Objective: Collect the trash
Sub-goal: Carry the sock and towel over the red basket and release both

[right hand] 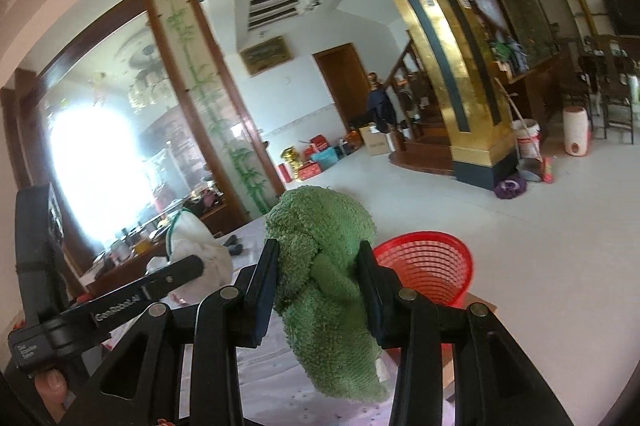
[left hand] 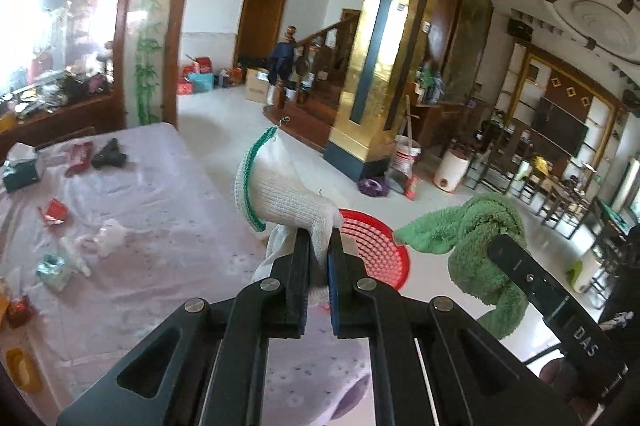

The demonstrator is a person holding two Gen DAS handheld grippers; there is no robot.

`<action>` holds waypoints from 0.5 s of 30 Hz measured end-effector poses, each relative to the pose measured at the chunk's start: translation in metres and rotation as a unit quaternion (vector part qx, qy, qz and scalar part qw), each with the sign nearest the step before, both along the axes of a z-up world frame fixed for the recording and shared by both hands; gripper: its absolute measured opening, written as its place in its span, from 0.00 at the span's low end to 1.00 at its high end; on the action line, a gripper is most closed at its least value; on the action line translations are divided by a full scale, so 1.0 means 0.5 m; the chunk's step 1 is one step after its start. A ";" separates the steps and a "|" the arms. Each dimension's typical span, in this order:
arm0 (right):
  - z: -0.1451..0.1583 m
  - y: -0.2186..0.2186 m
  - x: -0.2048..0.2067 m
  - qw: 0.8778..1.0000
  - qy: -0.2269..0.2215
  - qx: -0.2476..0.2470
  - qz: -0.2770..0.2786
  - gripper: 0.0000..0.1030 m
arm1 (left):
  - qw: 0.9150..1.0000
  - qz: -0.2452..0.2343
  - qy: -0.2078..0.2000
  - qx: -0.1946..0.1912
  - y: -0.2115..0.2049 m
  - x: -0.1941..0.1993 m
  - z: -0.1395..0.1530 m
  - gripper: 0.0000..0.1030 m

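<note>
Left wrist view: left gripper [left hand: 320,246] clenched on a white knit glove [left hand: 288,193], pads nearly together with the glove's thin end pinched between them
Glove: sticks up and left from the fingertips, green-trimmed cuff at the far end, lifted off the table
White scrap: some thin white material hangs just left of the left finger, cannot tell what it is
Basket: red mesh basket [left hand: 376,250] just beyond and right of the fingertips, down on the floor, rim partly hidden by the fingers
Table: pink cloth-covered table [left hand: 160,209] left of and under the fingers
Leftover trash: red wrappers [left hand: 54,211], a crumpled clear bag [left hand: 106,236], a teal packet [left hand: 52,268], a dark wrapper [left hand: 108,155], all well left of the fingers on the cloth
Right wrist view: right gripper [right hand: 318,278] grasping a green towel [right hand: 320,266], jaws held part way apart by the bulky knot
Towel: bunched between both pads, tail hangs below the fingers over the table edge
Basket from this side: red basket [right hand: 428,266] just right of the right finger, on the floor
Other gripper: left gripper with the glove shows left of the fingers, a fingertip visible at its handle
</note>
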State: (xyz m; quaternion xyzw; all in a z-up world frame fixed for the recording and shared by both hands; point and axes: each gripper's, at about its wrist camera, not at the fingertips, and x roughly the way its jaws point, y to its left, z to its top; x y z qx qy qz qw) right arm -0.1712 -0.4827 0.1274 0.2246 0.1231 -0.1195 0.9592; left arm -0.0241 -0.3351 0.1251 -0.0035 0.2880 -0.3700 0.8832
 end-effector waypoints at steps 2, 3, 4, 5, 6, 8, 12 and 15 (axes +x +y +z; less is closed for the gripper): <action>-0.006 -0.022 -0.002 1.000 0.001 0.005 -0.014 0.40 | 1.000 -0.010 0.009 0.005 -0.020 0.011 -0.004 0.07; -0.010 -0.035 0.000 1.000 0.003 0.009 -0.019 0.40 | 1.000 -0.018 0.018 0.005 -0.034 0.025 -0.008 0.07; -0.013 -0.044 0.003 1.000 0.003 0.013 -0.022 0.40 | 0.999 -0.025 0.024 0.004 -0.045 0.035 -0.012 0.07; -0.017 -0.055 0.007 0.999 0.004 0.019 -0.025 0.40 | 0.999 -0.031 0.030 0.003 -0.057 0.045 -0.016 0.07; -0.023 -0.065 0.015 0.999 0.005 0.025 -0.026 0.40 | 0.999 -0.038 0.036 0.002 -0.069 0.056 -0.021 0.07; -0.035 -0.087 0.029 0.999 0.007 0.036 -0.029 0.40 | 0.998 -0.048 0.045 -0.002 -0.093 0.073 -0.033 0.07; -0.071 -0.129 0.069 0.998 0.013 0.055 -0.036 0.40 | 0.995 -0.069 0.071 0.004 -0.150 0.121 -0.074 0.07; -0.109 -0.165 0.100 0.995 0.021 0.084 -0.039 0.40 | 0.994 -0.073 0.083 0.016 -0.193 0.153 -0.107 0.07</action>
